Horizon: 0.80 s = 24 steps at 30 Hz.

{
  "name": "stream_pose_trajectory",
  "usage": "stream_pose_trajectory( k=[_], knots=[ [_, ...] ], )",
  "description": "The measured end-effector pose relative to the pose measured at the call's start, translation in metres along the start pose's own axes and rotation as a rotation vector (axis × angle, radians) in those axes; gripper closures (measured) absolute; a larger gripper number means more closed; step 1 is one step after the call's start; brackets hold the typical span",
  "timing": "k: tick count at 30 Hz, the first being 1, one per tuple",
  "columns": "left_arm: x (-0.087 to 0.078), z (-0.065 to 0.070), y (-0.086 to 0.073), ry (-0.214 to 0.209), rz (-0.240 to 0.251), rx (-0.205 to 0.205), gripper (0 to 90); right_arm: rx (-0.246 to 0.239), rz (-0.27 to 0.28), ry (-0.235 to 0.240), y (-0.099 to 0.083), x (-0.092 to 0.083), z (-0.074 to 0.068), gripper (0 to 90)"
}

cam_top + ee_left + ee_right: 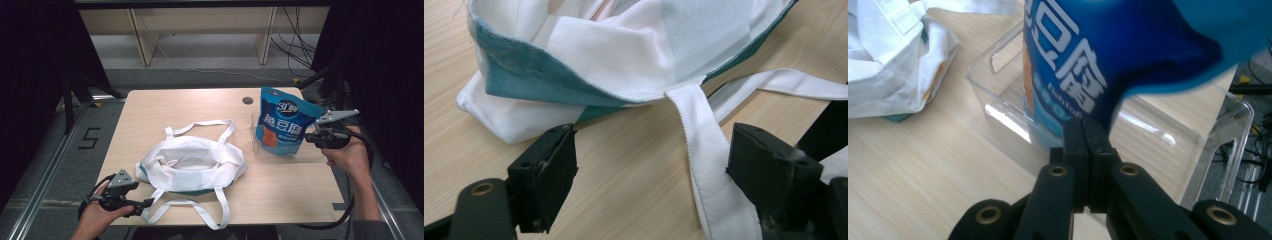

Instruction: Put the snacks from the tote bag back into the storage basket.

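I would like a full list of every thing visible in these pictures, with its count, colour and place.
tote bag: 1, white with green lining, lying open on the table's middle, straps spread out.
snack pouch: 1, blue with white lettering, upright in the bin, its edge pinched by the right tool.
clear bin: 1, transparent plastic, on the table's right part.
table: 1, light wood, centre of the scene.
shelf unit: 1, pale wood, on the floor behind the table.
cables: several, black, floor at back right.
left tool: 1, black, near edge, jaws open astride a bag strap.
right tool: 1, black, shut on the pouch.
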<state>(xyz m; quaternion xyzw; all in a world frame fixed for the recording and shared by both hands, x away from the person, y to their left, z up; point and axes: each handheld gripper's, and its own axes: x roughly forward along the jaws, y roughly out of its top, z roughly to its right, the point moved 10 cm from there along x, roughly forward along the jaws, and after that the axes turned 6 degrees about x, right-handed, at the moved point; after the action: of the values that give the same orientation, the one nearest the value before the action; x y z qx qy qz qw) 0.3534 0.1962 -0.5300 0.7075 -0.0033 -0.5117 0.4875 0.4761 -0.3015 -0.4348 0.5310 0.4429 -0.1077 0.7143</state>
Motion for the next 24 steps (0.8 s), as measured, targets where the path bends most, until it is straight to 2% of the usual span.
stream_pose_trajectory(
  k=[1, 2, 3, 4, 5, 7, 9, 10, 12, 13, 14, 15, 16, 18, 19, 20, 22, 23, 24],
  knots=[
    [0.0, 0.0, 0.0, 0.001, 0.003, 0.0, 19.1, -0.002, 0.013, -0.012, 0.003, 0.004, 0.0, 90.0],
    [0.0, 0.0, 0.0, -0.001, -0.005, 0.0, 19.1, -0.022, 0.007, -0.02, 0.005, 0.007, 0.002, 90.0],
    [0.0, -0.001, 0.0, 0.001, -0.007, 0.003, 19.1, -0.012, 0.007, -0.029, 0.005, 0.01, 0.002, 90.0],
    [0.0, -0.001, -0.001, 0.002, -0.011, 0.006, 19.1, -0.029, 0.0, -0.04, 0.006, 0.012, 0.004, 90.0],
    [0.0, 0.0, 0.0, 0.0, -0.007, 0.002, 19.1, -0.012, -0.012, -0.044, 0.005, 0.013, 0.005, 90.0],
    [0.001, -0.001, 0.0, 0.0, -0.007, 0.001, 19.1, -0.03, -0.021, -0.066, 0.004, 0.017, 0.011, 90.0],
    [0.001, 0.0, -0.001, -0.001, -0.01, -0.01, 19.1, -0.003, -0.025, -0.069, 0.004, 0.019, 0.013, 90.0],
    [0.001, 0.0, 0.0, 0.0, -0.008, -0.006, 19.1, -0.029, -0.023, -0.08, 0.003, 0.021, 0.017, 90.0],
    [0.001, 0.001, 0.0, -0.004, -0.006, -0.013, 19.2, -0.035, -0.035, -0.089, 0.001, 0.023, 0.02, 90.0],
    [0.001, 0.0, -0.001, -0.01, -0.011, 0.009, 19.1, -0.006, -0.033, -0.094, 0.0, 0.024, 0.019, 90.0],
    [0.001, 0.0, -0.001, -0.001, -0.015, -0.007, 19.1, -0.001, -0.031, -0.103, 0.0, 0.025, 0.021, 90.0],
    [0.001, 0.0, -0.001, -0.002, -0.011, -0.01, 19.1, -0.025, -0.039, -0.108, -0.001, 0.025, 0.025, 90.0],
    [0.002, 0.0, -0.001, -0.002, -0.012, -0.01, 19.1, 0.006, -0.04, -0.114, -0.001, 0.025, 0.025, 90.0],
    [0.001, 0.001, -0.001, -0.01, -0.012, -0.01, 19.1, -0.011, -0.018, -0.122, 0.0, 0.026, 0.031, 90.0],
    [0.001, 0.001, -0.001, -0.008, -0.009, -0.015, 19.1, 0.02, -0.022, -0.125, 0.0, 0.026, 0.031, 90.0],
    [0.001, 0.002, -0.001, -0.009, -0.009, -0.016, 19.1, -0.011, -0.019, -0.138, 0.0, 0.027, 0.036, 90.0],
    [0.002, 0.001, -0.001, -0.002, -0.016, -0.01, 19.1, -0.013, -0.002, -0.15, 0.001, 0.03, 0.04, 90.0],
    [0.002, 0.001, -0.001, -0.003, -0.016, -0.01, 19.1, 0.011, -0.014, -0.148, 0.001, 0.03, 0.041, 90.0],
    [0.002, 0.001, -0.001, -0.002, -0.015, -0.009, 19.1, 0.009, 0.015, -0.159, 0.003, 0.034, 0.044, 90.0]
  ],
)
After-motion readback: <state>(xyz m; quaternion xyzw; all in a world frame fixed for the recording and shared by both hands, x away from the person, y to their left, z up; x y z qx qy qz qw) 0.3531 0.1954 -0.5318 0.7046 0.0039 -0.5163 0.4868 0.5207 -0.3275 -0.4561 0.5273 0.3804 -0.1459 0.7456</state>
